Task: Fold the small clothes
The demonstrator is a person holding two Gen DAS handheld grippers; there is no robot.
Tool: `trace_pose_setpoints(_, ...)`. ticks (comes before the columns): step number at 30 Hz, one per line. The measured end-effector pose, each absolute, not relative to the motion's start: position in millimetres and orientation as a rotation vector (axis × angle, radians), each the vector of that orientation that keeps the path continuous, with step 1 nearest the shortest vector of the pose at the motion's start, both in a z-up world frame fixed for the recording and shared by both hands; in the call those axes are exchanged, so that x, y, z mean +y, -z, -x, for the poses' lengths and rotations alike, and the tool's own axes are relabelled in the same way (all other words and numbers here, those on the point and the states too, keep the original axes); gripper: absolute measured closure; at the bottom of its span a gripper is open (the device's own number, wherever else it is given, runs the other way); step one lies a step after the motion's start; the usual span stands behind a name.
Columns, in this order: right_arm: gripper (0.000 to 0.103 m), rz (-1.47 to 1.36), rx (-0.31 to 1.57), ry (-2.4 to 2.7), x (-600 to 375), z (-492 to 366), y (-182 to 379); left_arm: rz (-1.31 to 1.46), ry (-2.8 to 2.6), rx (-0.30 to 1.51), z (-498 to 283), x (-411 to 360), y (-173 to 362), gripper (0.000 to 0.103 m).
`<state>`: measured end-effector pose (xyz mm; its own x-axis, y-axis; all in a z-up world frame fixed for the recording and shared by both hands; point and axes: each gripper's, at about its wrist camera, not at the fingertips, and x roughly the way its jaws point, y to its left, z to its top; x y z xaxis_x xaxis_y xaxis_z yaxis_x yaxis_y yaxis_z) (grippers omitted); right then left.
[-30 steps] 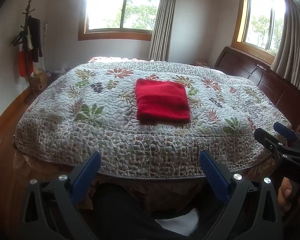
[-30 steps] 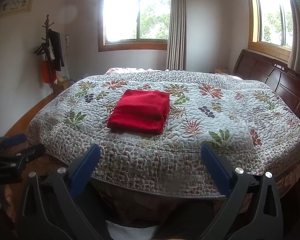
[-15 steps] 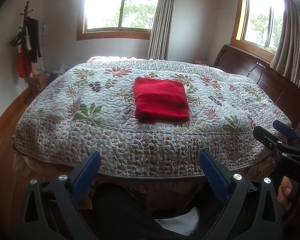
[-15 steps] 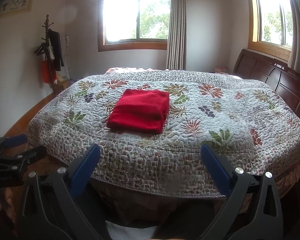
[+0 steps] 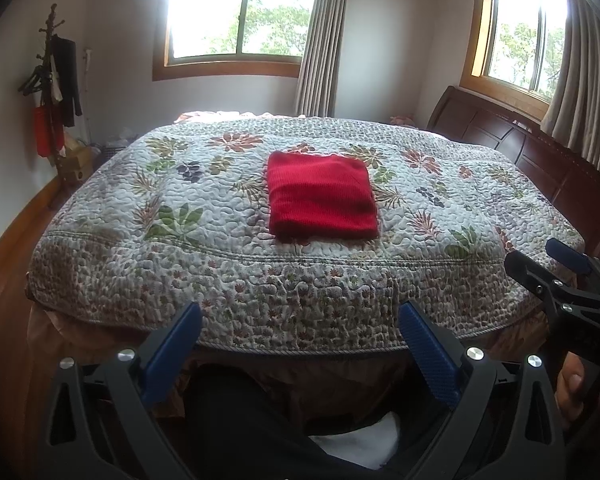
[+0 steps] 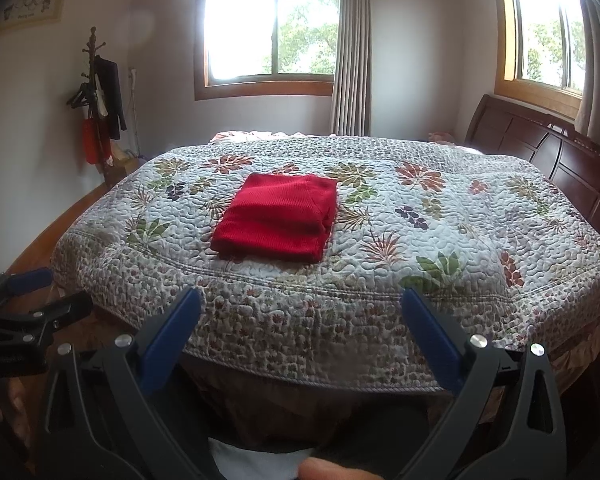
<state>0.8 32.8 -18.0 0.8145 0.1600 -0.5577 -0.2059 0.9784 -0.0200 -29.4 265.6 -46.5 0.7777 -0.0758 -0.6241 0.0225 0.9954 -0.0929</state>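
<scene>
A red knitted garment lies folded into a neat rectangle on the floral quilt, near the bed's front middle. My left gripper hangs open below the bed's front edge, well short of the garment, with nothing between its blue pads. My right gripper is also open and empty, held at the same distance. Each gripper shows at the side of the other's view: the right gripper and the left gripper.
The quilt's front edge overhangs just ahead of both grippers. A dark wooden headboard runs along the right. A coat rack with hanging clothes stands at the back left. A person's dark trouser leg is below.
Both grippers stay open and empty. The left view has shifted slightly, so the bed and garment sit a little lower and nearer in frame. The garment has not moved.
</scene>
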Motion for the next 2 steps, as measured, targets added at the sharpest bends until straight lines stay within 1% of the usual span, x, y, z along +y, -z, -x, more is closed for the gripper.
trace_pose_setpoints(2,0.003,0.078,0.59,-0.197,32.6,-0.8,18.7,0.082,0.053,0.678,29.1,265.9,46.8,0.004)
